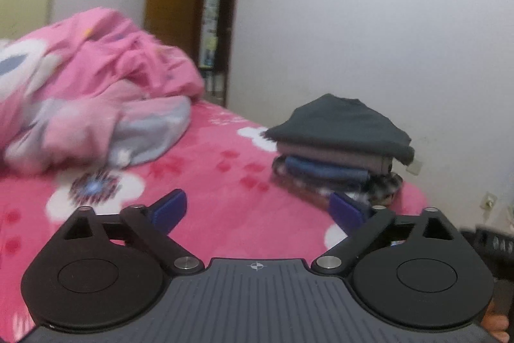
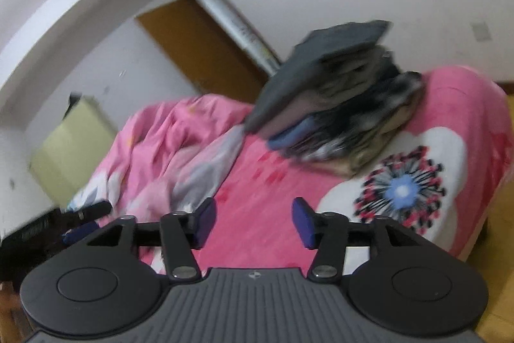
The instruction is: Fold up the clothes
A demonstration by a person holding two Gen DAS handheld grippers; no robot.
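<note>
**Op:** Left claw (image 1: 258, 212) nearest my lens, jaws spread wide, nothing between them, only pink bedspread (image 1: 225, 182) beneath. Right claw (image 2: 253, 222) about half open, also empty.

**Obs:** Progress?

**Op:** Stack of folded clothes (image 1: 340, 150) sits near the far corner of the bed, close to the white wall (image 1: 385, 37). Dark grey piece on top, then a taupe, a blue, and patterned ones below. I'd judge those done. Neither claw touches the stack.

**Obs:** What's left?

**Op:** Hard to say. Rumpled pink heap (image 1: 96, 85) lies well apart from the stack, toward the door (image 1: 173, 5). It reads as a quilt rather than clothing, but both views are blurred. No loose garment visible.

**Obs:** Stack orientation?

**Op:** Flat, layers level. From the left wrist its long axis runs across the view; the top piece overhangs on both ends. From the right wrist the whole scene tilts.
</note>
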